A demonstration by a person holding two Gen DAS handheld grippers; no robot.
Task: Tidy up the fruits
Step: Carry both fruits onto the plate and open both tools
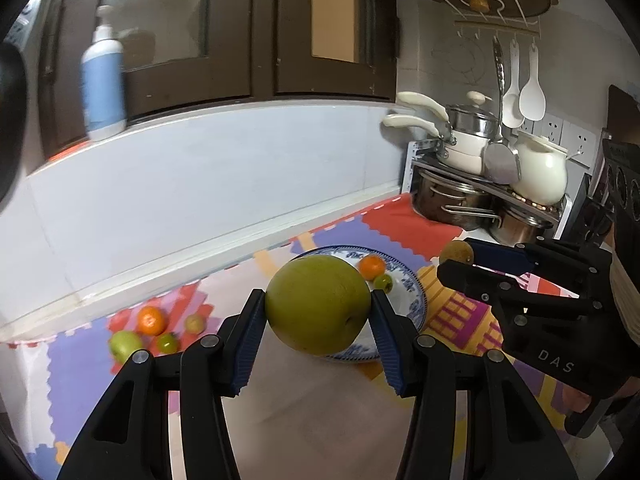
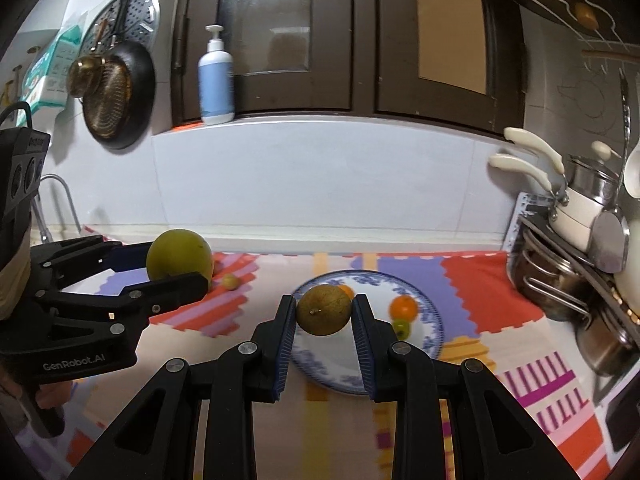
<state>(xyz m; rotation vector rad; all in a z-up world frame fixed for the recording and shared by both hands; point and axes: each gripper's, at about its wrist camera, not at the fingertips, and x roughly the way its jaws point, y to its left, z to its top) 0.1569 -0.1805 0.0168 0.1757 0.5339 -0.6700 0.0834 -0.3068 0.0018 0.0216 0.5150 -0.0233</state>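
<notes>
**Left wrist view: two fruits held over the plate**

Left wrist view first: the foam puzzle mat (image 1: 280, 392) covers the counter under both tools, with a pale tiled wall behind and dark cabinet doors above. Ahead of the jaws, stacked steel pots (image 1: 460, 200) fill the far right corner. Just beyond the jaws lies the blue-patterned plate (image 1: 416, 300), already holding an orange tangerine (image 1: 372, 266) and a small green fruit (image 1: 383, 281).

The left gripper (image 1: 318, 306) pinches a large green pear (image 1: 318, 306) at its widest part, lifted clear of the mat. The right gripper (image 2: 324, 316) pinches a smaller brownish round fruit (image 2: 324, 314) directly above the plate.

To place well, I judge each fruit should be lowered onto a bare patch of plate, away from the rim and the fruits there, and released only once resting, since round fruit rolls.

Left of the left jaws, four small fruits (image 1: 150, 330) sit loose on the mat.
</notes>
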